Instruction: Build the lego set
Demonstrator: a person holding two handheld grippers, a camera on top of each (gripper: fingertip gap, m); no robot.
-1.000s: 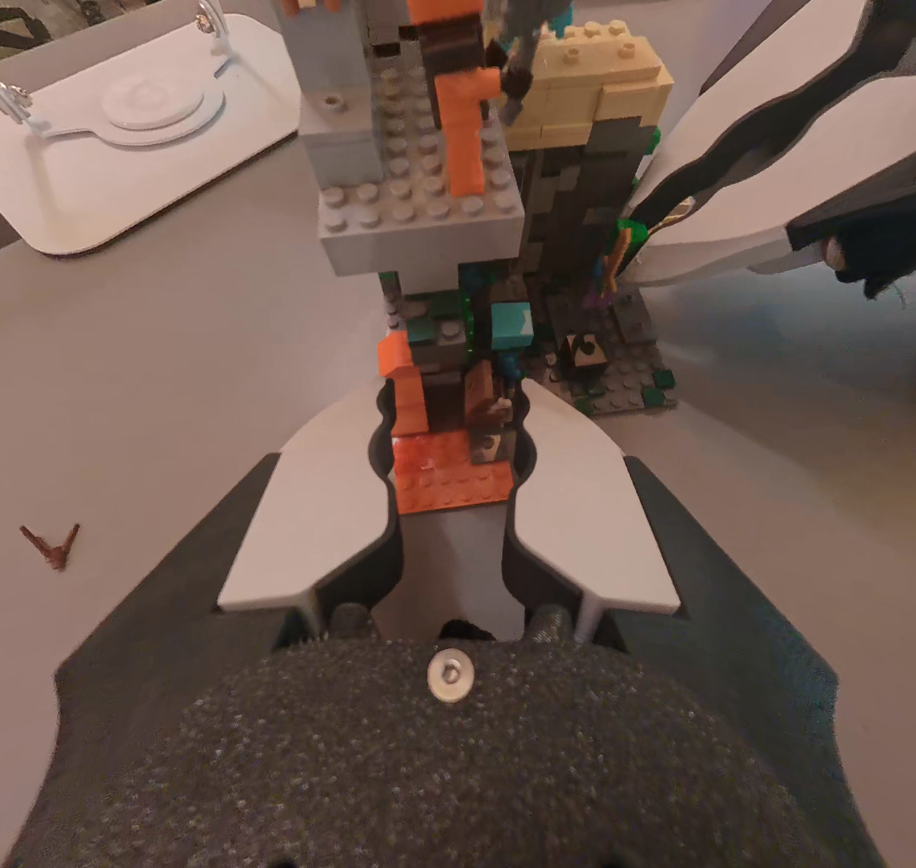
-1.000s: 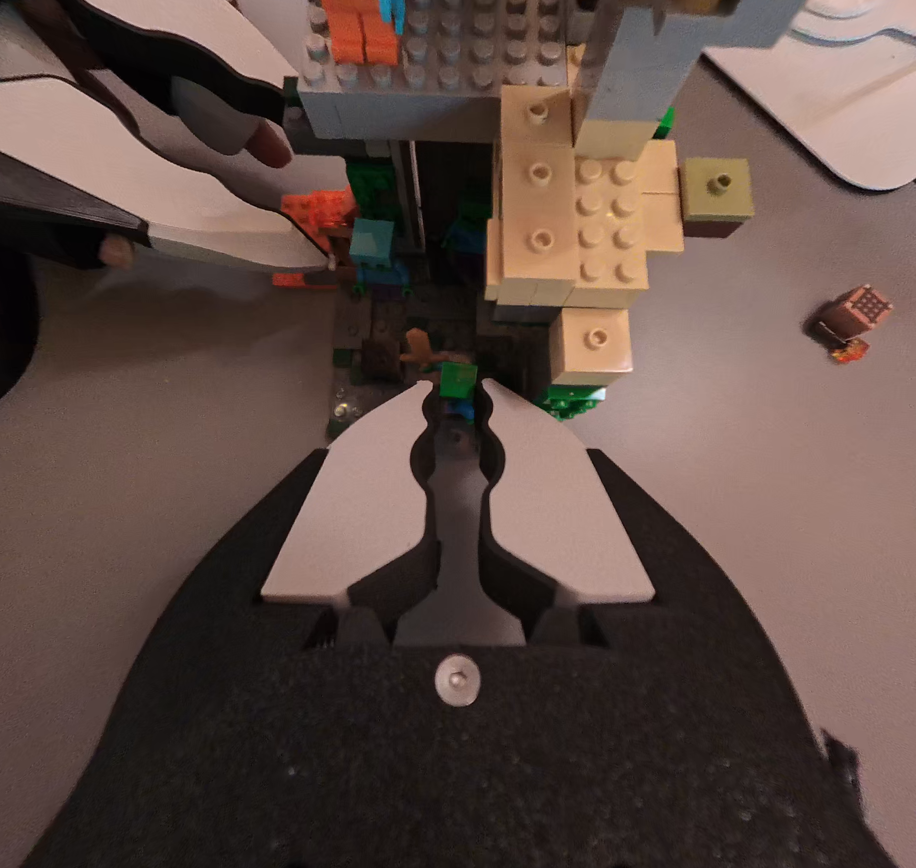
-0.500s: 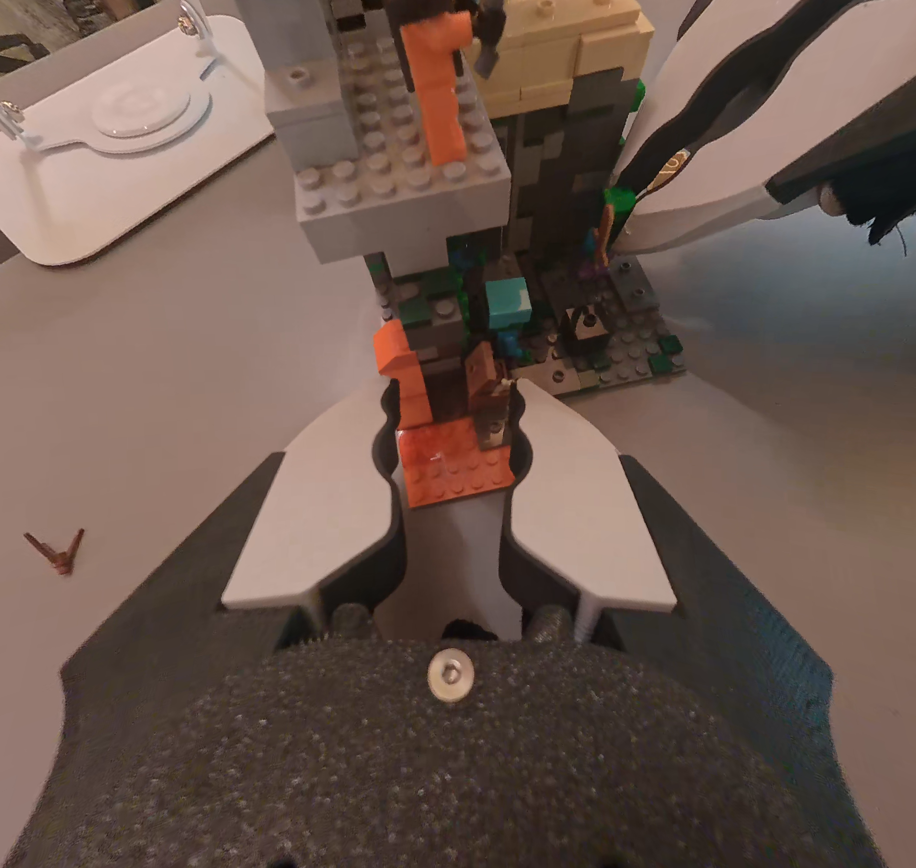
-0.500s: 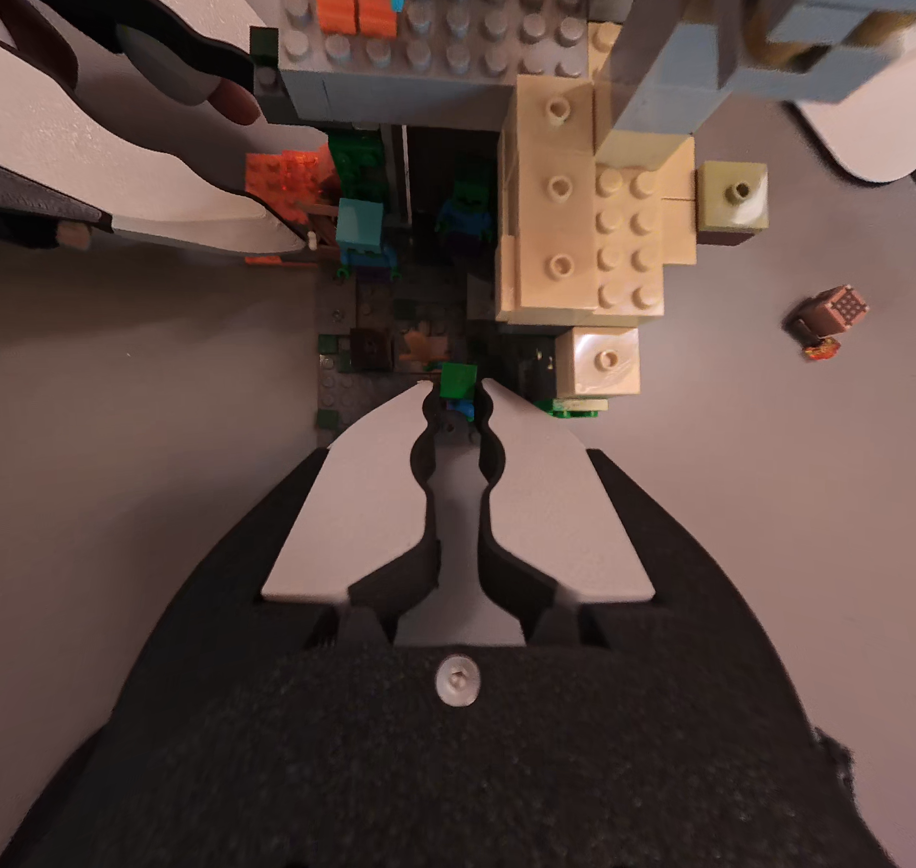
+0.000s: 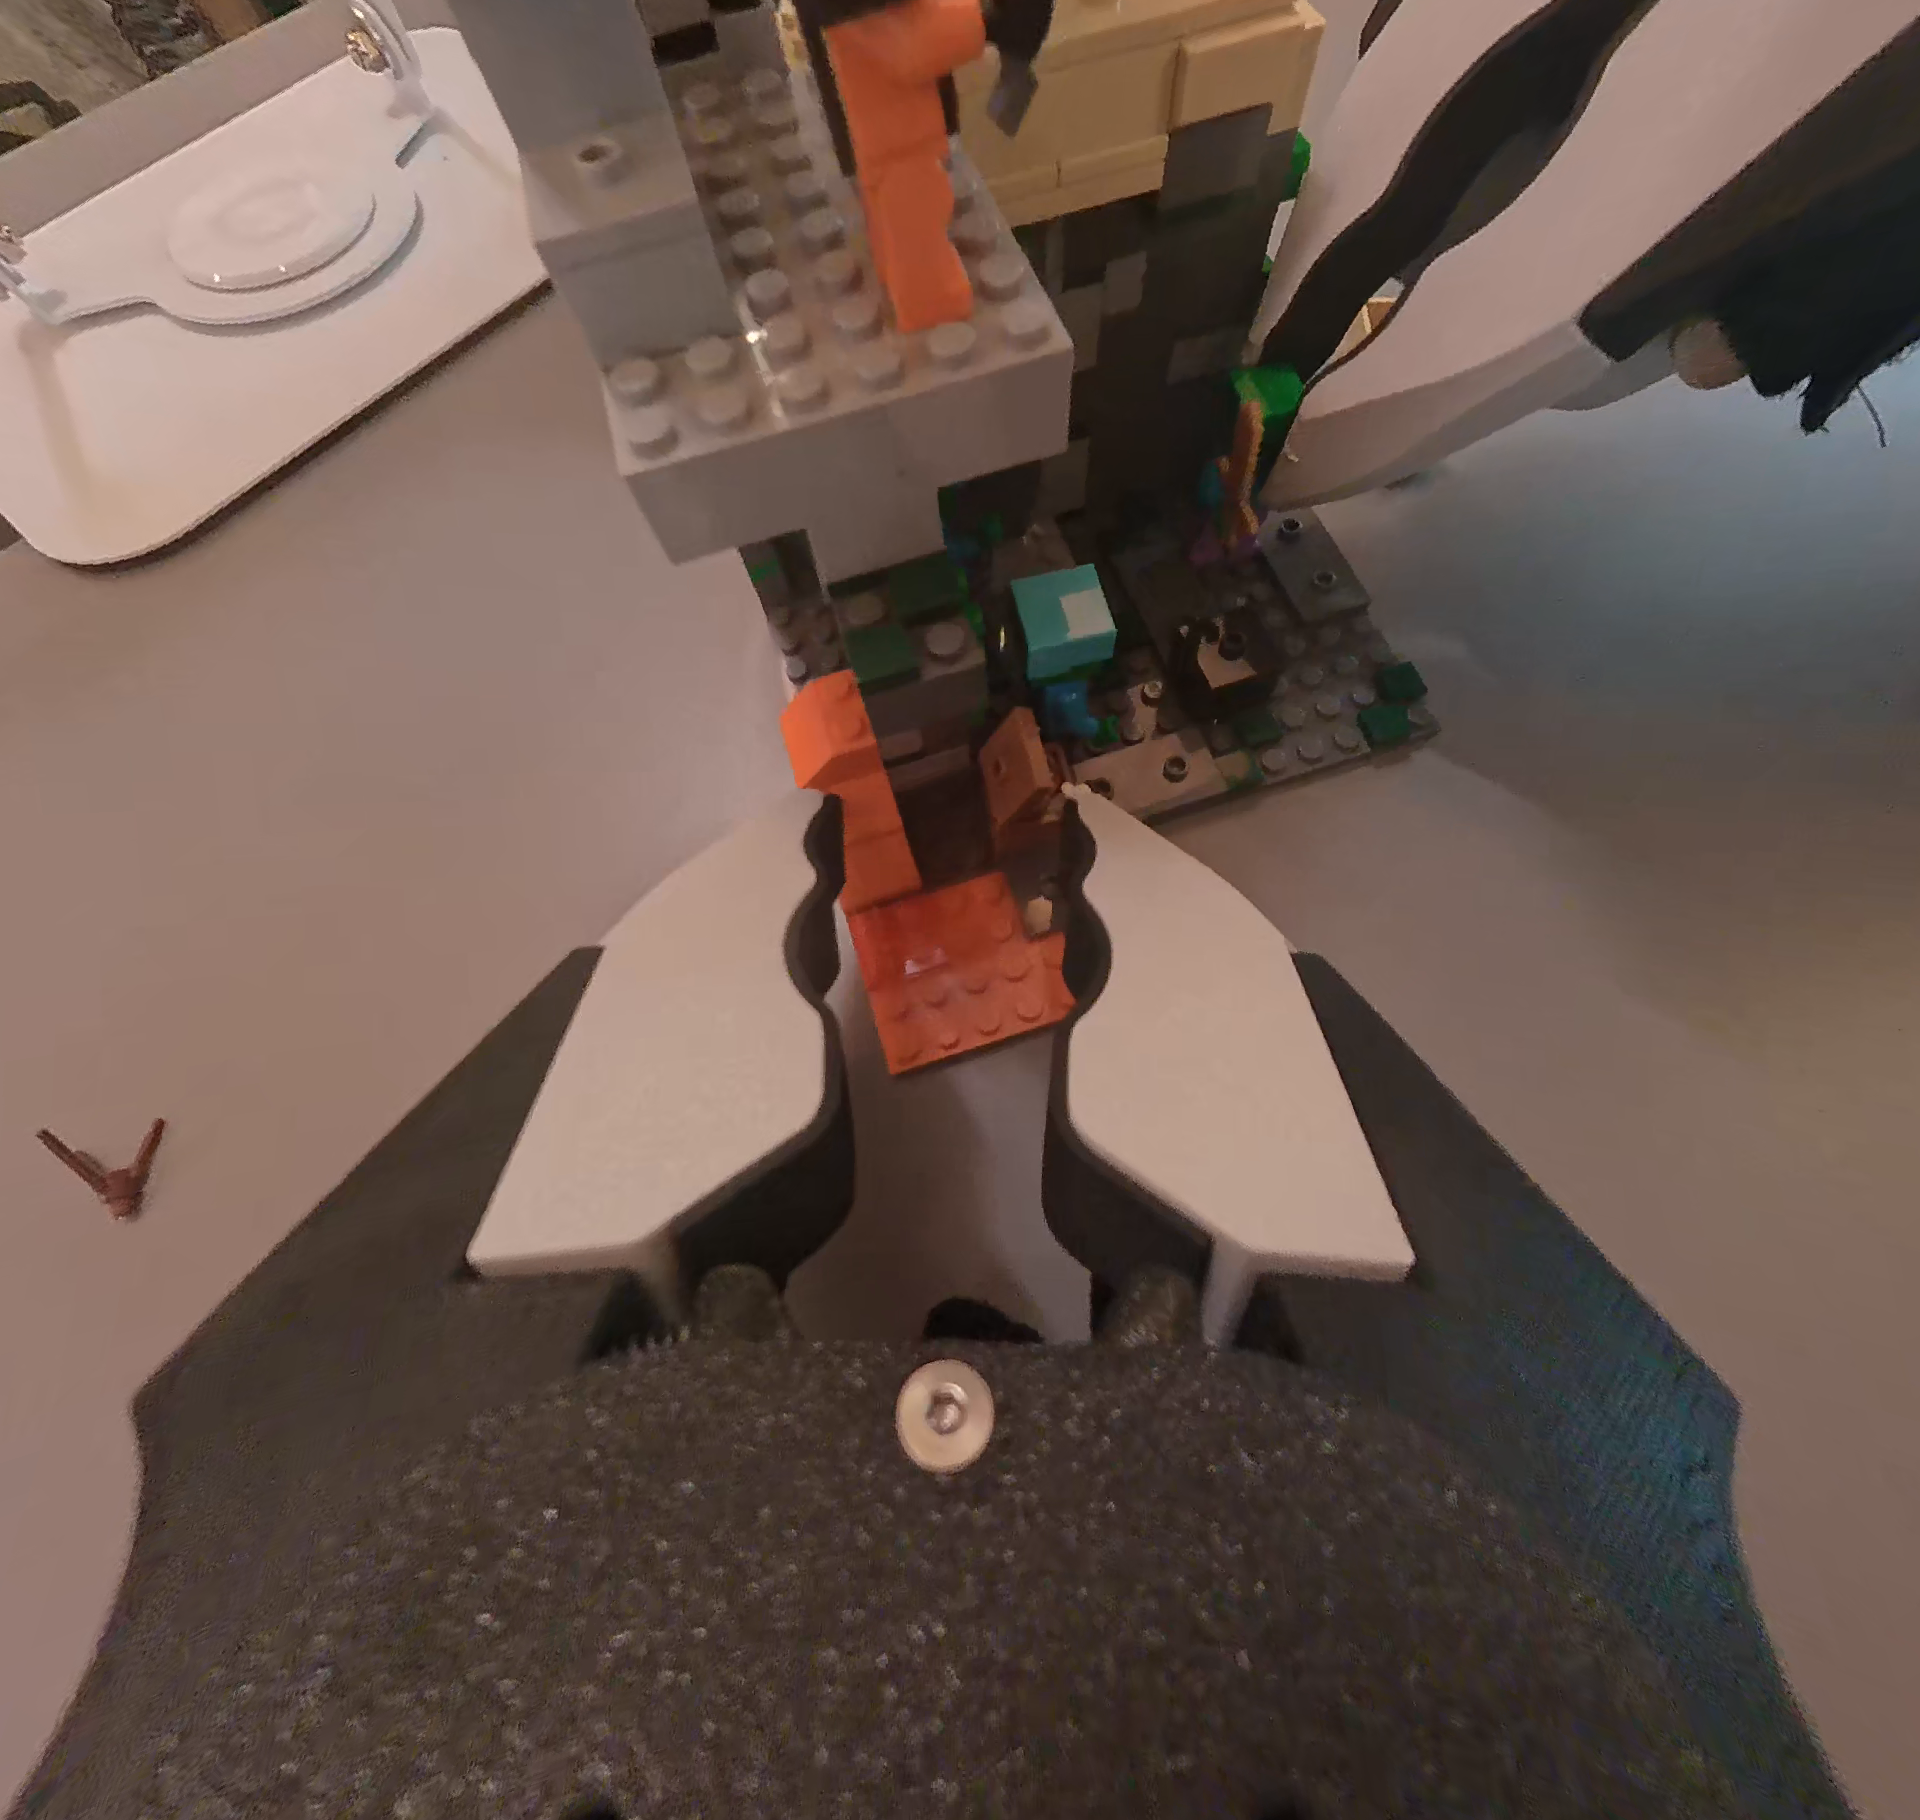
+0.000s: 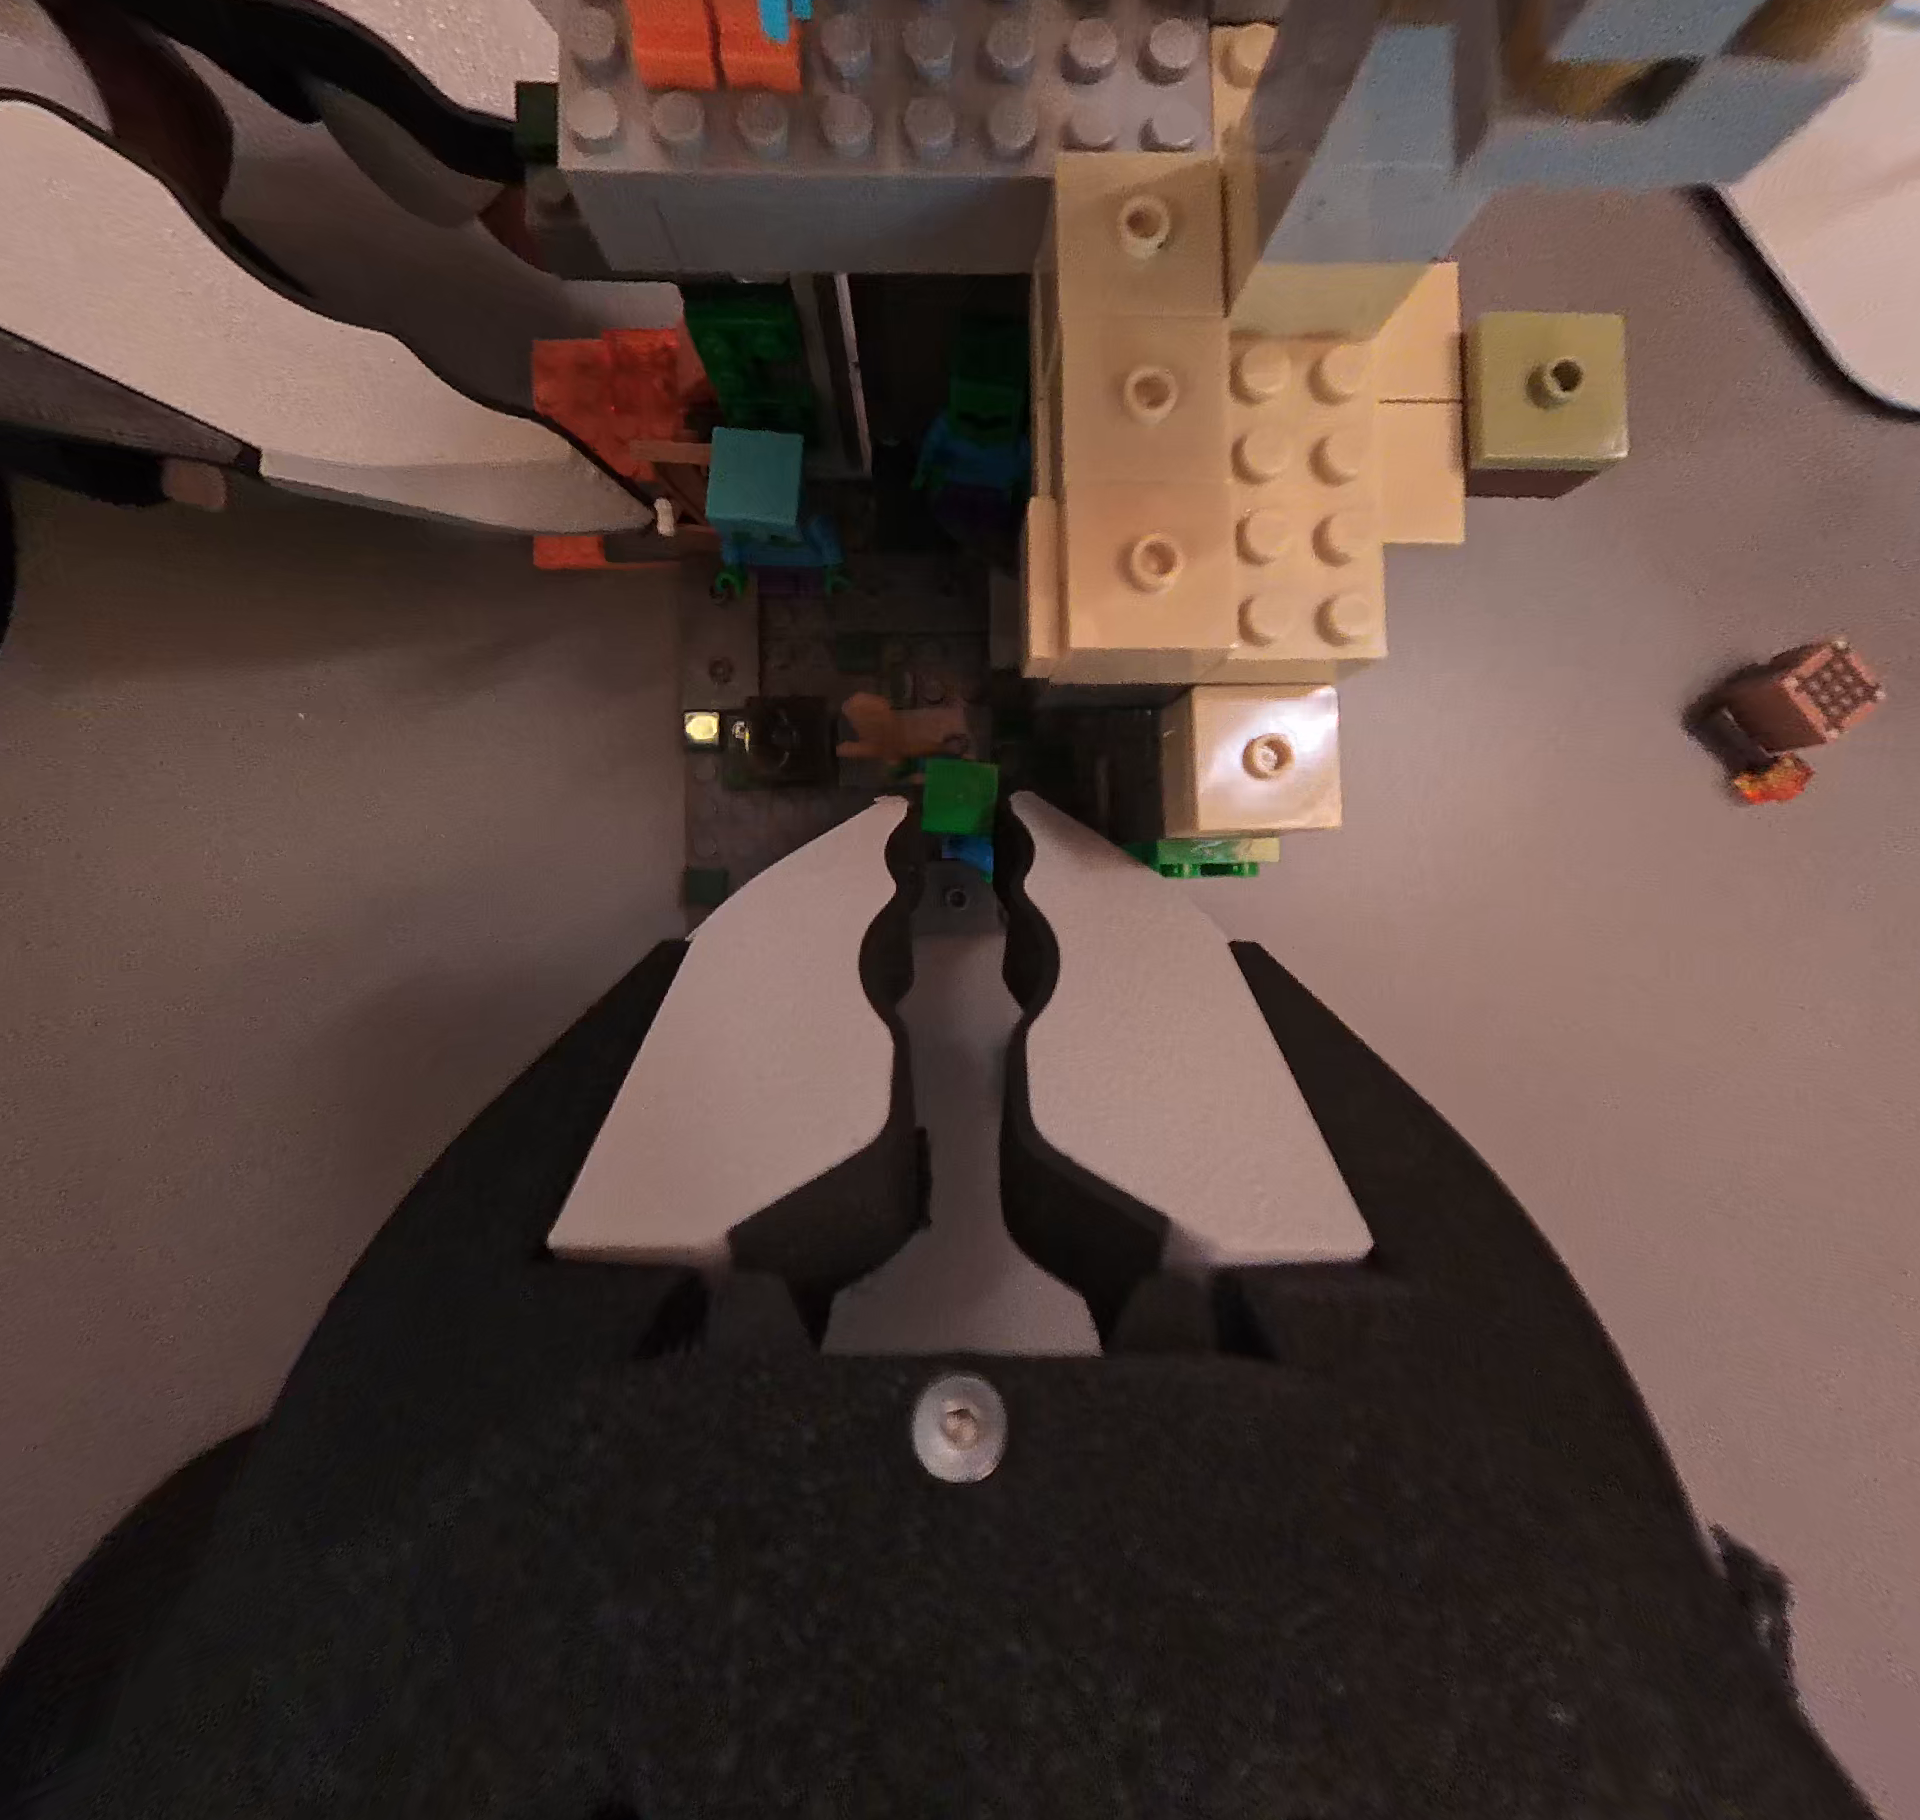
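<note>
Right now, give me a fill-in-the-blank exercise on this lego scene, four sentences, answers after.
1. The left gripper has its fingers on either side of the ____ studded plate at the model's base.
2. The right gripper is shut on a small figure with a ____ head.
3. The stepped tower top in the right wrist view is ____ in colour.
4. The loose brown block lies on the ____.

Answers: orange; green; tan; table
</note>
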